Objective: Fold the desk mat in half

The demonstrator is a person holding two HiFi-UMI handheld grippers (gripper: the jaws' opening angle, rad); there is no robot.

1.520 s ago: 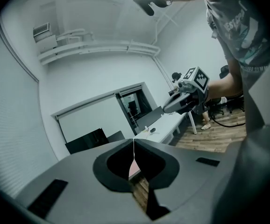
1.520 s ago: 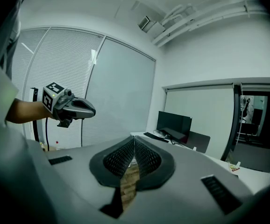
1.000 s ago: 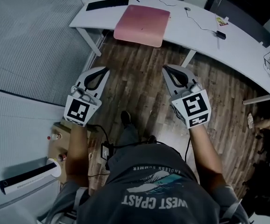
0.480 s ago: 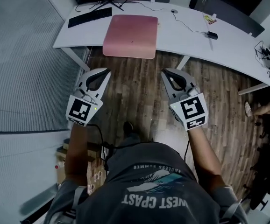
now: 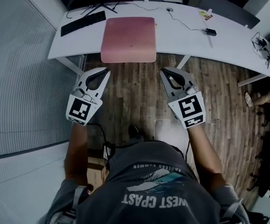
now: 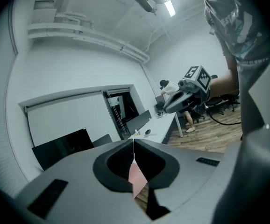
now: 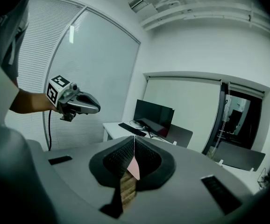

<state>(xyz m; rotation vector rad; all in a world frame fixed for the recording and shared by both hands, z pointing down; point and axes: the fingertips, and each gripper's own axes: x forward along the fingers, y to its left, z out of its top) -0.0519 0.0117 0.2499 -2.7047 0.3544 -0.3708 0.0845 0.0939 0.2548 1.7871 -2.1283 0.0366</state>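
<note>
as the person closed in on the surface (image 5: pixel 186 36), the pink desk mat (image 5: pixel 128 39) lay flat, nearer than a second earlier; left gripper (image 5: pixel 108 69) and right gripper (image 5: pixel 162 71) kept jaws together, holding nothing.

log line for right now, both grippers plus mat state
phase: pre-grasp | left gripper: shut, empty | right gripper: shut, empty | desk mat: flat on desk, unfolded, untouched
</note>
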